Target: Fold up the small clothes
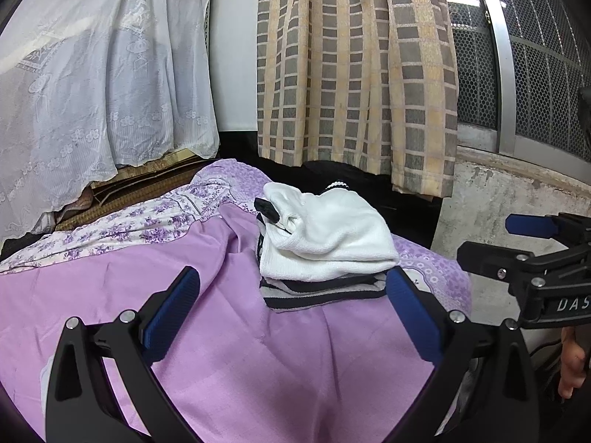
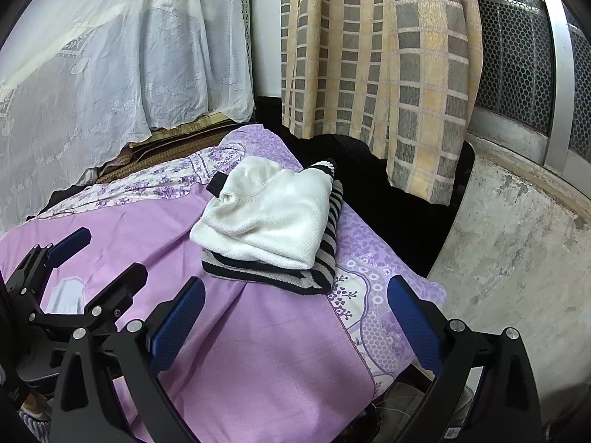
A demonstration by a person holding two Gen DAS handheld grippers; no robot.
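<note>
A folded white knit garment point(image 1: 325, 236) lies on top of a folded black-and-grey striped garment point(image 1: 317, 289), stacked on the purple bedsheet point(image 1: 221, 332). The stack also shows in the right wrist view, white piece point(image 2: 269, 217) over striped piece point(image 2: 295, 277). My left gripper point(image 1: 293, 291) is open and empty, just in front of the stack. My right gripper point(image 2: 297, 304) is open and empty, near the stack's front edge. The right gripper appears at the right edge of the left wrist view point(image 1: 491, 240), and the left gripper at the left of the right wrist view point(image 2: 99, 254).
A white lace curtain point(image 1: 92, 85) hangs at back left, a checked curtain point(image 1: 358, 66) at back centre. A concrete ledge point(image 2: 517, 258) and a mesh window point(image 2: 517, 48) stand to the right. The bed's corner point(image 2: 424, 295) drops off on the right.
</note>
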